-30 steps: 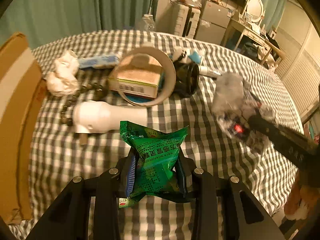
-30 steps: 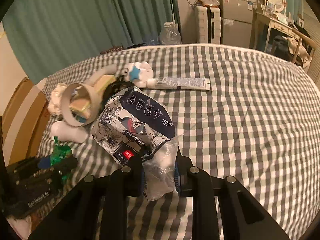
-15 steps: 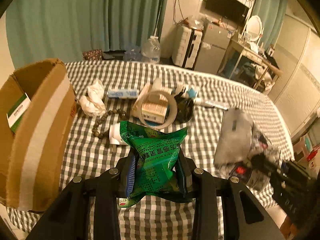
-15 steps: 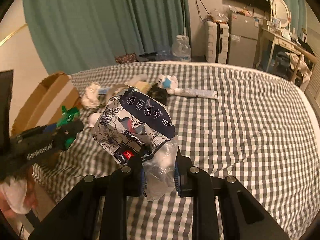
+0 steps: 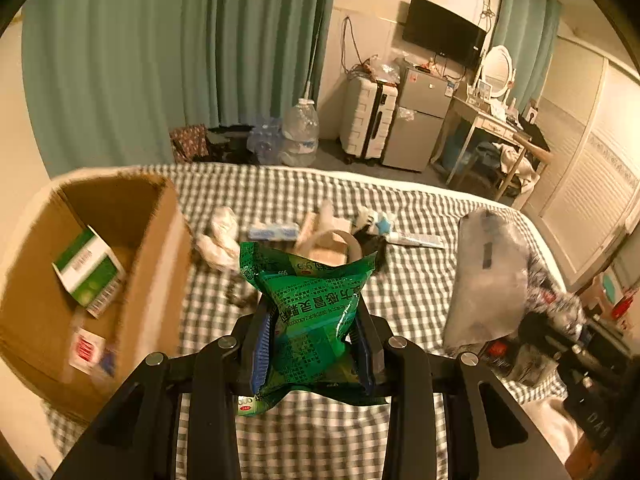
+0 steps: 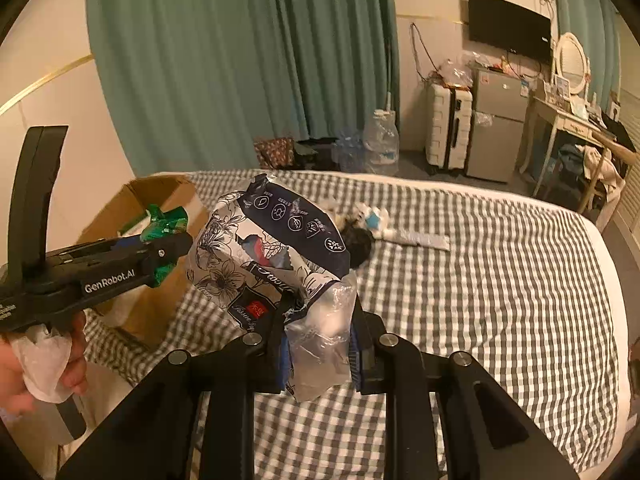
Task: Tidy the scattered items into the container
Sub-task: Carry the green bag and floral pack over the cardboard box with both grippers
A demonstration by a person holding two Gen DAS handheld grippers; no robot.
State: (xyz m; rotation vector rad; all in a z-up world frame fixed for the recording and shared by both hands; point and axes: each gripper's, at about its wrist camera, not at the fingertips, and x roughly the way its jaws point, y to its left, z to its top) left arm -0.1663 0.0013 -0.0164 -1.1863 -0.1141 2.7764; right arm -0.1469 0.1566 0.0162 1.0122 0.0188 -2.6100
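One carton's in the box [image 5: 152,248], my left hand-held gripper [image 5: 312,344] grips a green packet [image 5: 308,300], right hand-held gripper [image 6: 320,344] a tissue pack [image 6: 268,256], plenty left on the bed [image 5: 400,300].

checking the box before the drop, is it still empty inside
No, a green and white carton already lies inside the cardboard box, seen in the left wrist view.

The left claw [image 5: 312,344] points forward and downward, its blue-padded fingers [image 5: 260,344] pressed against a packet between them. The right claw [image 6: 318,350] tilts down likewise, fingers clamped on a wrapped pack. Left of it, a hand [image 6: 28,364] grips the left claw's handle.
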